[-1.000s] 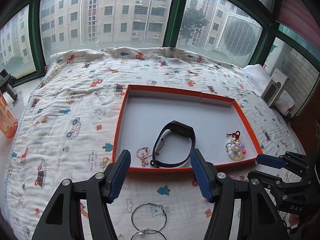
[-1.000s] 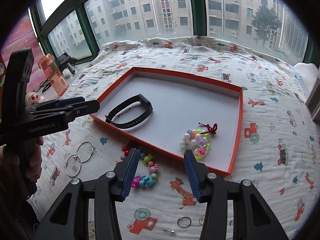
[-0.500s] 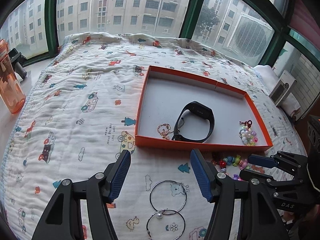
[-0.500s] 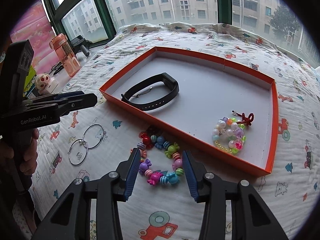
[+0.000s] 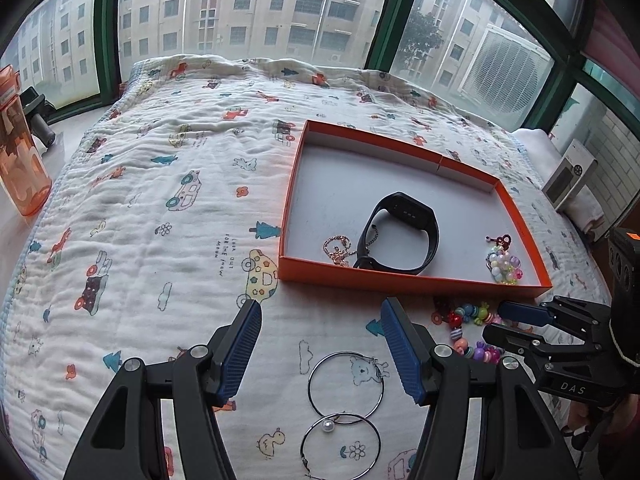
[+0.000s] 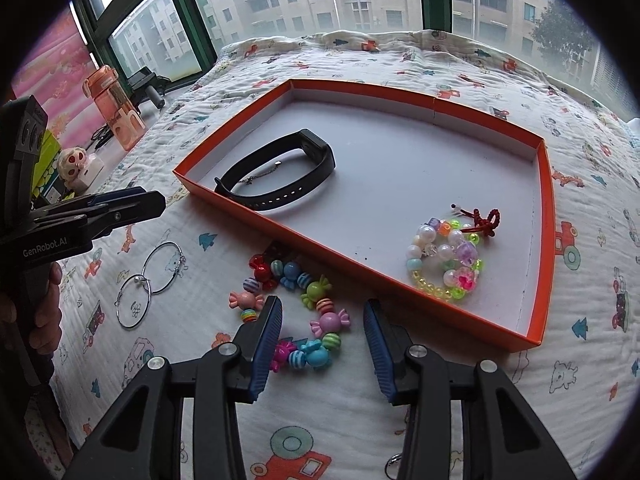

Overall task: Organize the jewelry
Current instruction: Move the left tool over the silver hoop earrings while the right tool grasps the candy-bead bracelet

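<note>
In the left wrist view, the left gripper (image 5: 320, 344) is seen with its jaws spread wide and nothing held between them, poised above the quilt (image 5: 160, 200) just in front of the near wall of the orange tray (image 5: 400, 280). Two hoop earrings (image 5: 344, 412) are laid on the quilt close below and between the blue pads, outside the tray's near edge. Inside the tray, a black wristband (image 5: 400, 232) is placed near the near wall, a thin gold chain (image 5: 340, 250) is bunched just beside it toward the near left corner, and a pastel bead bracelet (image 5: 504, 264) is set in the near right corner. An orange bottle (image 5: 22, 152) is stood off the quilt's left edge. In the right wrist view, the right gripper (image 6: 322, 332) is shown with jaws parted widely and empty, lowered over the candy bead bracelet (image 6: 296, 308), which is spread on the quilt just outside the tray's near wall; part of its loop is framed between the pads, though contact cannot be confirmed. The step in hand is judged to be the pickup of this bracelet, with the hoops left for the left gripper. For the next move, a further descent is called for so that one strand is bracketed, then a firm closing, a lift over the low wall and a release on bare tray floor.
</note>
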`<state>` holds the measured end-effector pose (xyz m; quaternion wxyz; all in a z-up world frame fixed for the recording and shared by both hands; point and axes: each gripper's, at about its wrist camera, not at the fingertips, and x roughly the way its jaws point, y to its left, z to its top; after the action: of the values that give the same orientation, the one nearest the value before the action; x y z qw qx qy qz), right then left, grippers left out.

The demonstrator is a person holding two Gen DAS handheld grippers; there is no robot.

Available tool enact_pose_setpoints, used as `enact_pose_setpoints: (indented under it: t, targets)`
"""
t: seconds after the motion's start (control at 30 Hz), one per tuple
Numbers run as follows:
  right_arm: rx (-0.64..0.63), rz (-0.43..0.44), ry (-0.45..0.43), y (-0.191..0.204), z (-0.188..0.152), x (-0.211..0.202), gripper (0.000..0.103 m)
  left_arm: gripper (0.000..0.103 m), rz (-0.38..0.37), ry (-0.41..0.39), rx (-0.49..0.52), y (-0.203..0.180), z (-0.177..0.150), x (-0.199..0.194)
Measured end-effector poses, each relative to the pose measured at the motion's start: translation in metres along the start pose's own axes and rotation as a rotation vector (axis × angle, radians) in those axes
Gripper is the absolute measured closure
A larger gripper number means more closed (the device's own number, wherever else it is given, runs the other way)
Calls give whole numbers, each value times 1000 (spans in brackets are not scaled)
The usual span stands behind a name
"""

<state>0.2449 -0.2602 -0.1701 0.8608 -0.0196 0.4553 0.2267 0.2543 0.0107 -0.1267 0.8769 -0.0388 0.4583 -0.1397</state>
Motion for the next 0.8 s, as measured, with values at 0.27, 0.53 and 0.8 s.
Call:
enact_pose_setpoints:
  t: [0.27,0.53,0.8]
  targets:
    - [-109,-51,24,9,0,3,65,36,-37,15,48,-5,-10,-5]
    - [-177,-103,25,17,-3,4,79,36,-80,95,152,-22,-34,6]
    - [-128,-86,14,14,-7,-5,79,36,-49,104,201,-27,-39,17]
